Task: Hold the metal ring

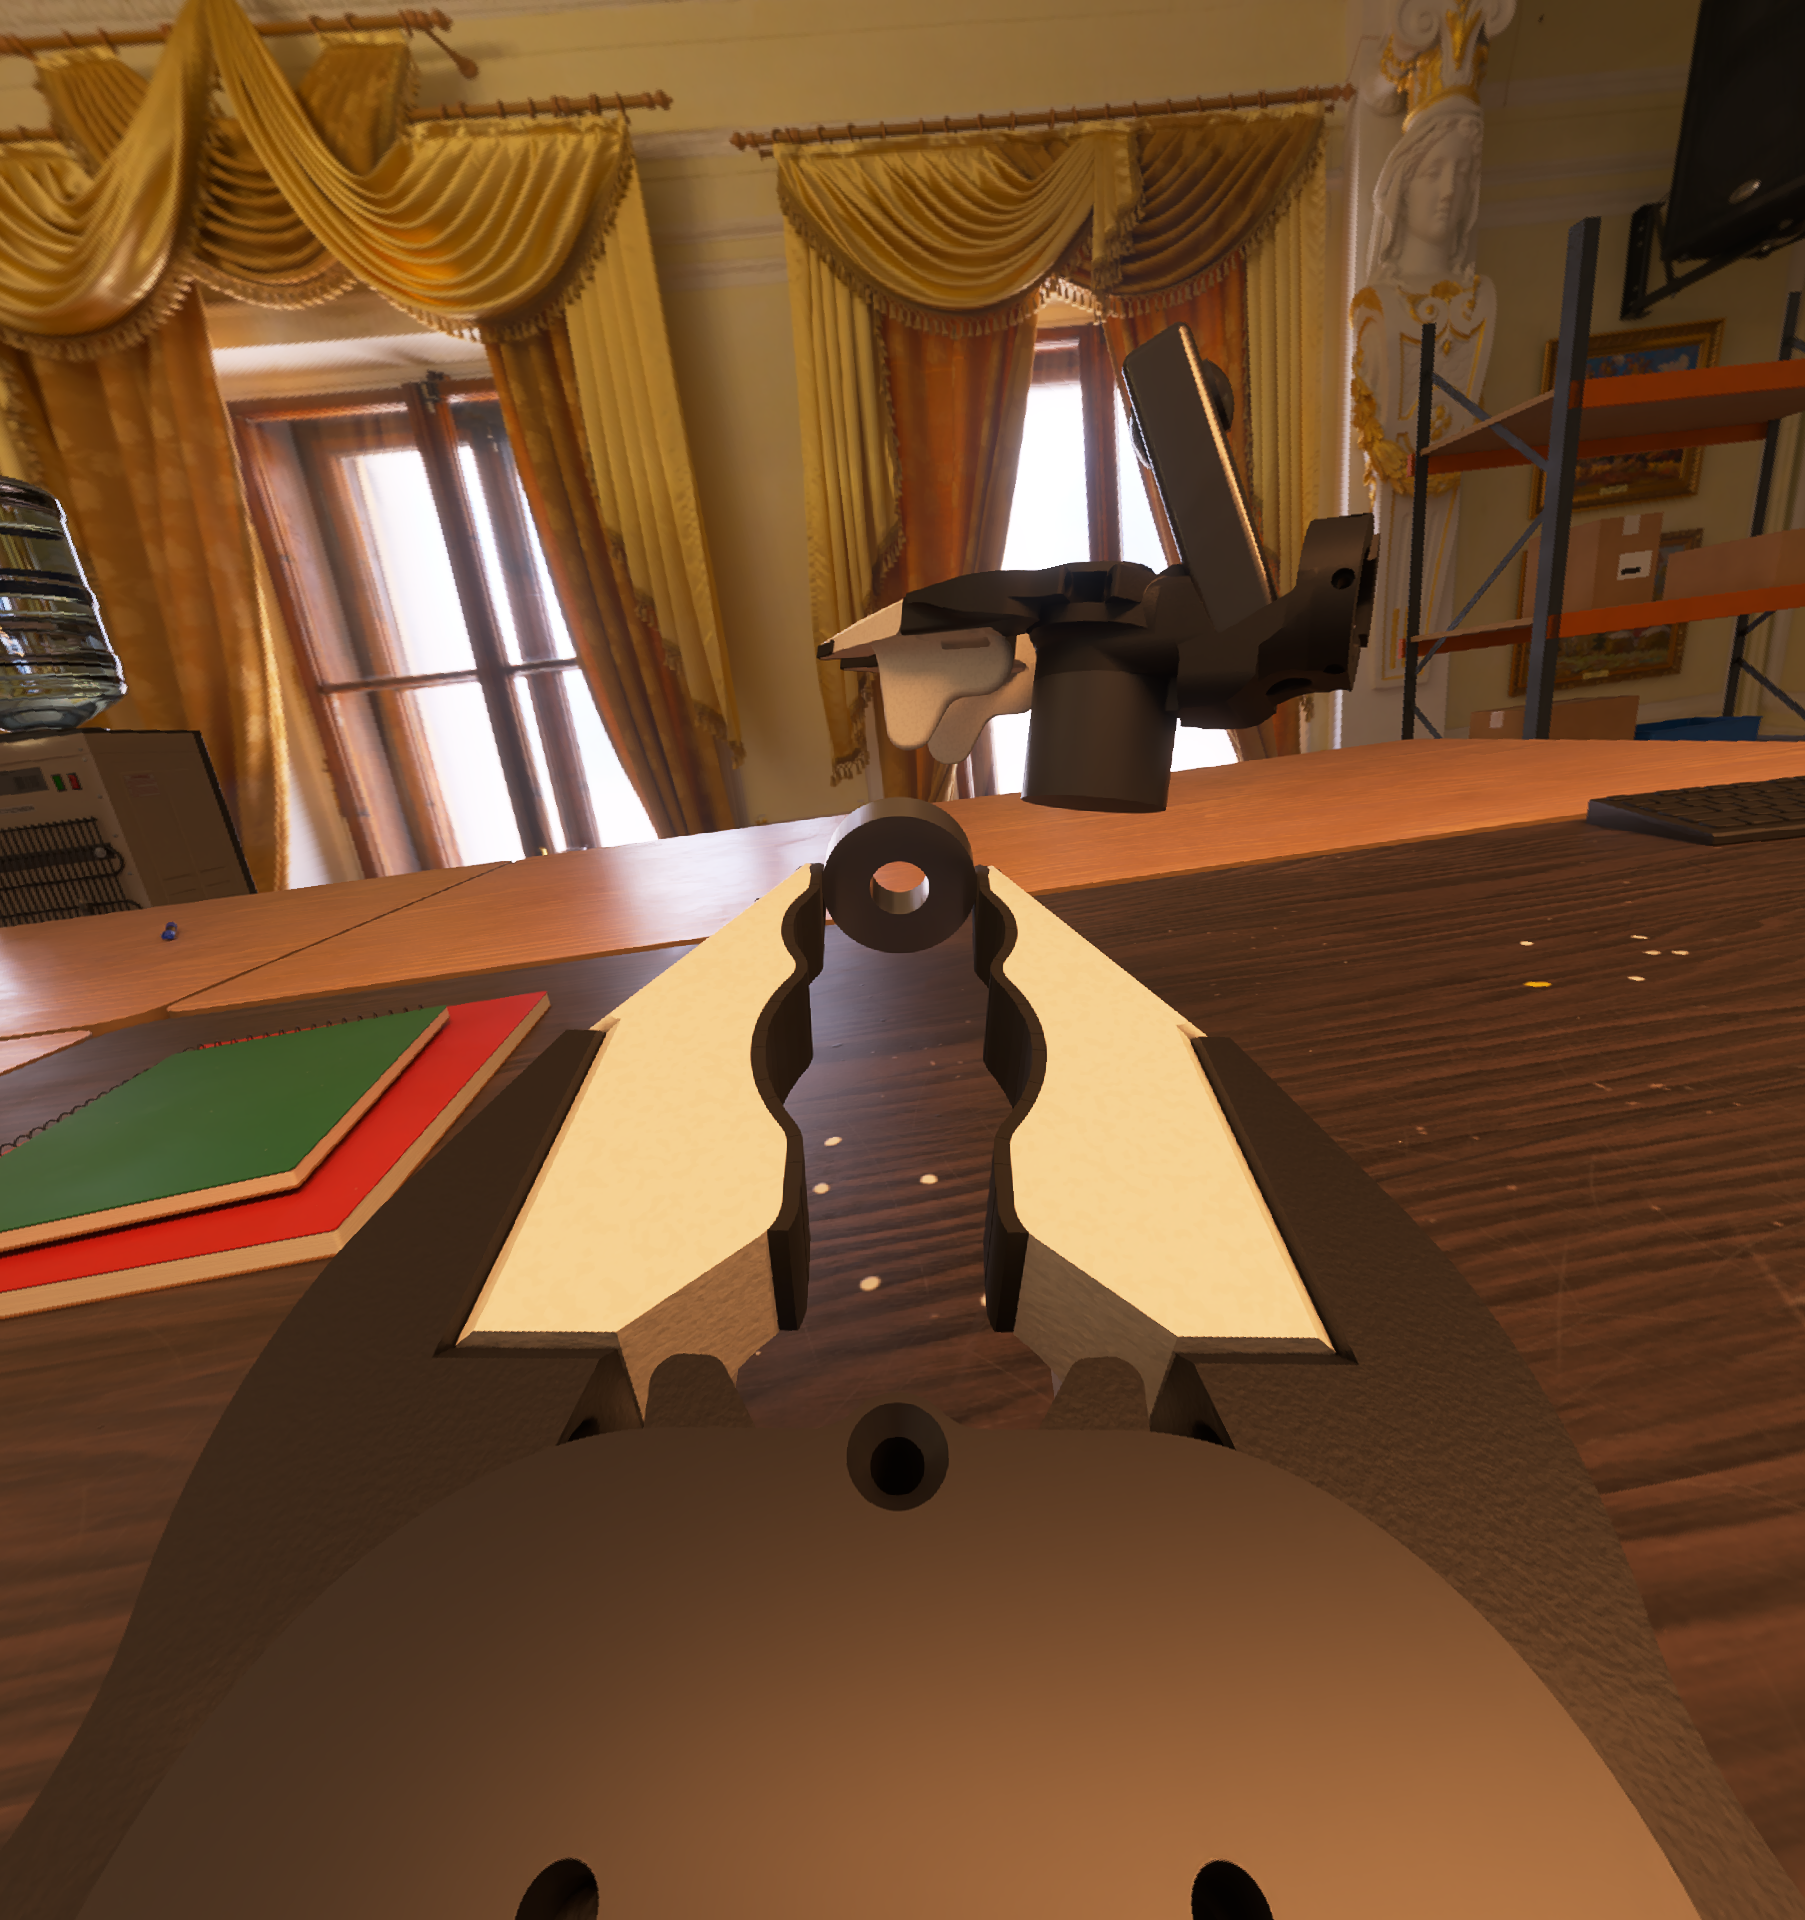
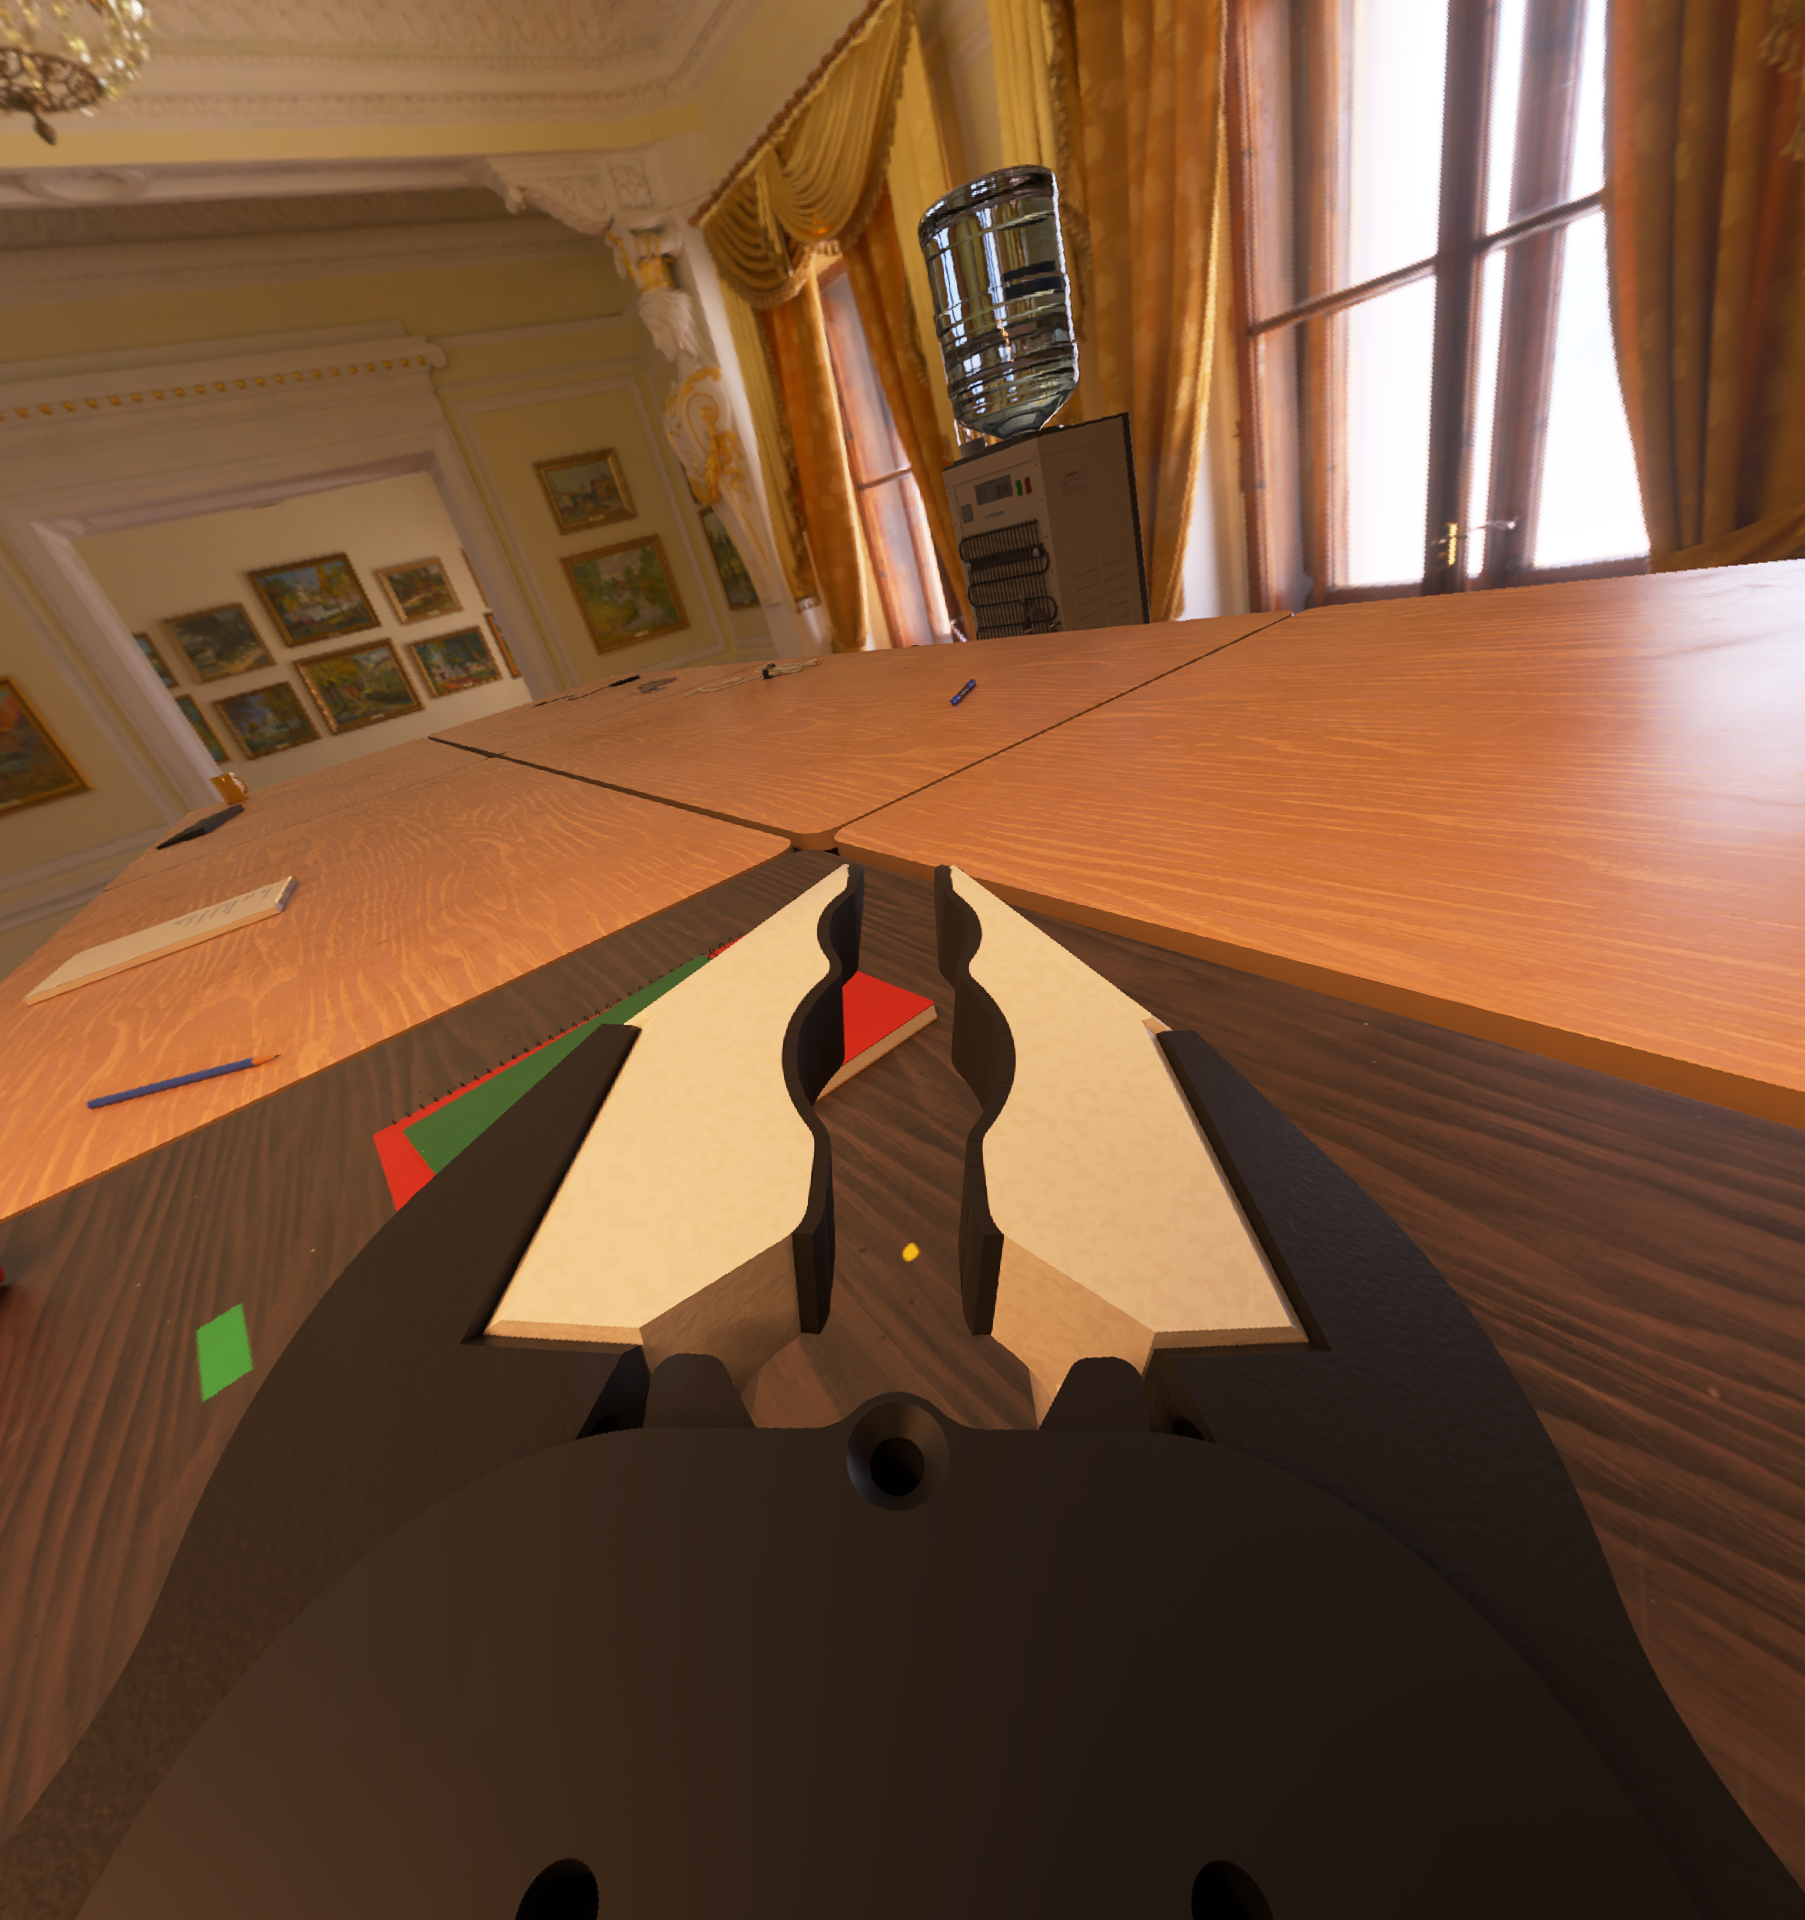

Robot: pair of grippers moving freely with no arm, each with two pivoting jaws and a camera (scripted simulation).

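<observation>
Left gripper (image 1: 899, 883) clamps its fingertips on the dark, thick-walled metal ring (image 1: 899, 885), lifted above the dark wooden table (image 1: 1500, 1143), bore facing back along the fingers, while the right gripper (image 2: 898, 883) hangs empty, jaws slightly apart.

Near the left edge of the dark wooden desk (image 1: 1500, 1195): green notebook (image 1: 181, 1122) stacked on red notebook (image 1: 410, 1122). At the far right corner: black keyboard (image 1: 1739, 805). Beyond the far edge: lighter wooden tables (image 2: 1397, 779), water cooler (image 2: 1043, 520).
</observation>
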